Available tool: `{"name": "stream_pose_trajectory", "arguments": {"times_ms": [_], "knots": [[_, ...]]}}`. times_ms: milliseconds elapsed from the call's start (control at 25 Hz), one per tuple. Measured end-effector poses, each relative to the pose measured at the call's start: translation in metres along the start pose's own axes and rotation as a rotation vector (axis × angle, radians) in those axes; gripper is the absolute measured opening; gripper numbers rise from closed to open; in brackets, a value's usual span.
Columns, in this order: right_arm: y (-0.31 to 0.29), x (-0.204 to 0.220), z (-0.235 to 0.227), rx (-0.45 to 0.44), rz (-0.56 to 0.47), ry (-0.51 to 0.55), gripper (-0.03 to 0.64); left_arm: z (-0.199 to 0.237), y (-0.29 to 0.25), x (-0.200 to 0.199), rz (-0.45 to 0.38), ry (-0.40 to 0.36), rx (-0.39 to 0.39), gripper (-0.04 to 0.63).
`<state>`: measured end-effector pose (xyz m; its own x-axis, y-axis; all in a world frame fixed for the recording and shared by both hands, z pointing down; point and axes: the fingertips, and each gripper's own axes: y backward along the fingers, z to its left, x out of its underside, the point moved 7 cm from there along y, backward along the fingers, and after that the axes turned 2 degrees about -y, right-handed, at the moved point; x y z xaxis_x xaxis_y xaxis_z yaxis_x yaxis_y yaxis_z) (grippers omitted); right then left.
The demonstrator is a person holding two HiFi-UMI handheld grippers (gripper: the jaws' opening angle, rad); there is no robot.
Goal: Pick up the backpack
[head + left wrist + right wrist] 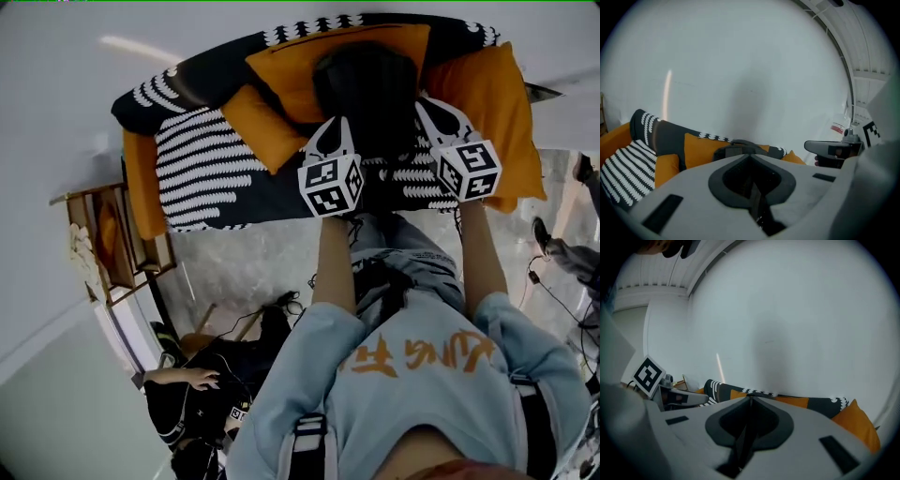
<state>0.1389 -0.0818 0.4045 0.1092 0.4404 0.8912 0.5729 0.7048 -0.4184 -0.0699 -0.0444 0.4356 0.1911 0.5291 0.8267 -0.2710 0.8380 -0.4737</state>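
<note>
Risky with left tool (750,158) and right tool (750,399) both clamped shut, empty: could just shove black backpack (366,89) deeper into sofa (202,164).

Hidden behind left tool (334,131) and right tool (437,111): lower backpack (367,84). Cut off at bottom edge: second person (187,412). Too dark to tell: anything between jaws.
</note>
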Motion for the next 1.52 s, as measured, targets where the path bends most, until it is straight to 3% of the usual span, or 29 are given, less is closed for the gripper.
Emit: {"name": "stream_pose_trajectory", "arguments": {"times_ms": [240,560,720,760,840,880,1080,1320,1520], "knots": [[-0.036,0.02,-0.016,0.048,0.143,0.172,0.034,0.016,-0.055,0.027,0.118,0.05,0.029,0.023],[-0.086,0.059,-0.027,-0.005,0.221,0.04,0.047,0.059,-0.102,0.046,0.211,0.085,0.074,0.023],[-0.105,0.067,-0.046,-0.013,0.272,-0.032,0.191,0.062,-0.122,0.045,0.244,0.055,0.108,0.026],[-0.109,0.069,-0.052,-0.01,0.285,-0.039,0.2,0.06,-0.127,0.045,0.253,0.051,0.118,0.048],[-0.116,0.073,-0.062,-0.002,0.306,-0.05,0.22,0.055,-0.138,0.048,0.275,0.048,0.146,0.19],[-0.119,0.075,-0.066,-0.001,0.316,-0.058,0.23,0.052,-0.143,0.049,0.284,0.047,0.162,0.218],[-0.144,0.098,-0.081,0.013,0.365,-0.145,0.264,0.045,-0.165,0.062,0.341,0.029,0.216,0.273],[-0.18,0.101,-0.091,0.059,0.396,-0.139,0.27,0.051,-0.19,0.062,0.366,0.014,0.159,0.276],[-0.171,0.104,-0.086,0.127,0.39,-0.149,0.271,0.048,-0.183,0.064,0.367,0.058,0.145,0.275]]}}
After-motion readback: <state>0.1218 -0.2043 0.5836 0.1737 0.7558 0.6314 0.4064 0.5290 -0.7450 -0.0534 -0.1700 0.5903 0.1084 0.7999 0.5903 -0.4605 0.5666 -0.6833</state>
